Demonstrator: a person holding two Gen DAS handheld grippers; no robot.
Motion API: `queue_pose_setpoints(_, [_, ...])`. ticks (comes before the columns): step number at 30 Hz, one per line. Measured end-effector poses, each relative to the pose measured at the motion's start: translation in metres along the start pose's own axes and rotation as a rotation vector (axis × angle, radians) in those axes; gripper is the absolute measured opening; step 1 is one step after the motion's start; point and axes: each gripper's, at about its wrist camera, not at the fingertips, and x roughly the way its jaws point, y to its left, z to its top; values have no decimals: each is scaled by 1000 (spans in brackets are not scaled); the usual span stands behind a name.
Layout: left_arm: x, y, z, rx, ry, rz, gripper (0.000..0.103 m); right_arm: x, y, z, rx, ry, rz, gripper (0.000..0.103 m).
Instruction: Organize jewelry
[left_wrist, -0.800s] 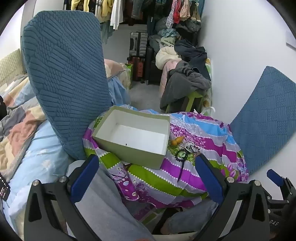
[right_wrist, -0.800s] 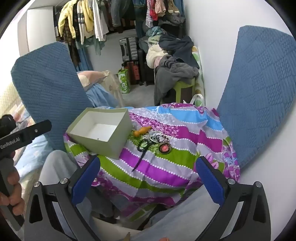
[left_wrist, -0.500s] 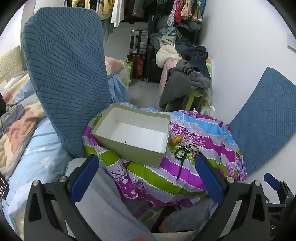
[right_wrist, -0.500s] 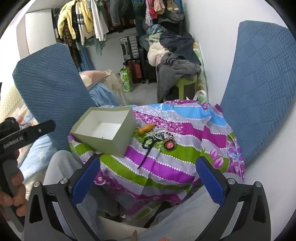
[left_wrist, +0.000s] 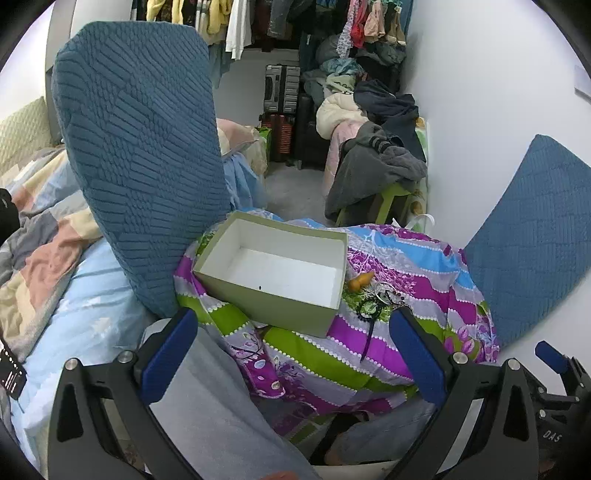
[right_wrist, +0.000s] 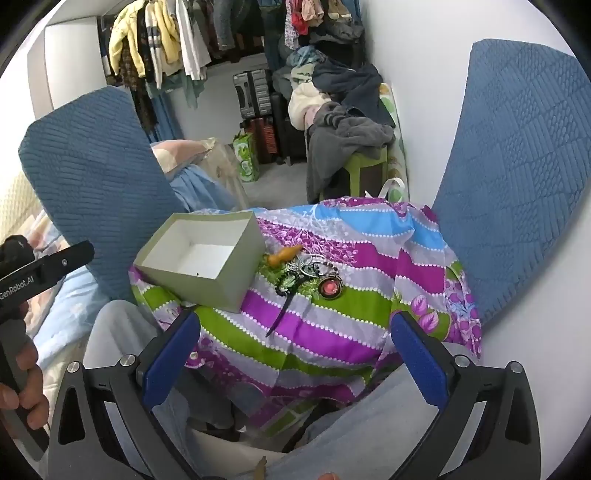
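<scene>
An open olive-green box with a white, empty inside sits on a striped, colourful cloth. Just right of it lies a small pile of jewelry: an orange carrot-shaped piece, silver rings, a round red pendant and a dark purple-tipped piece. My left gripper hangs open above and in front of the box, nothing between its blue pads. My right gripper is open too, short of the jewelry.
Two blue textured cushions flank the cloth-covered surface. A person's grey-clad legs are under the grippers. A hand holds the left gripper's handle. Bedding lies left; clothes, suitcases and a green stool crowd the back.
Both views have shifted slightly: the box and jewelry sit a little lower and nearer in the right wrist view. Both grippers stay open and empty.
</scene>
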Motion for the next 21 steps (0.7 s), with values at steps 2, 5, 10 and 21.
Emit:
queue_pose_setpoints(2, [1, 0, -1, -5, 6, -7, 103, 1, -1, 0, 3, -1, -1, 103])
queue_pose_setpoints(5, [2, -1, -1, -3, 14, -7, 103, 1, -2, 0, -1, 0, -2, 103])
queue_pose_setpoints(10, [1, -1, -3, -5, 10, -10, 103, 1, -4, 1, 1, -6, -5, 103])
queue_pose_setpoints(21, [0, 1, -7, -4, 15, -19, 103, 5, -4, -2, 12, 11, -19, 103])
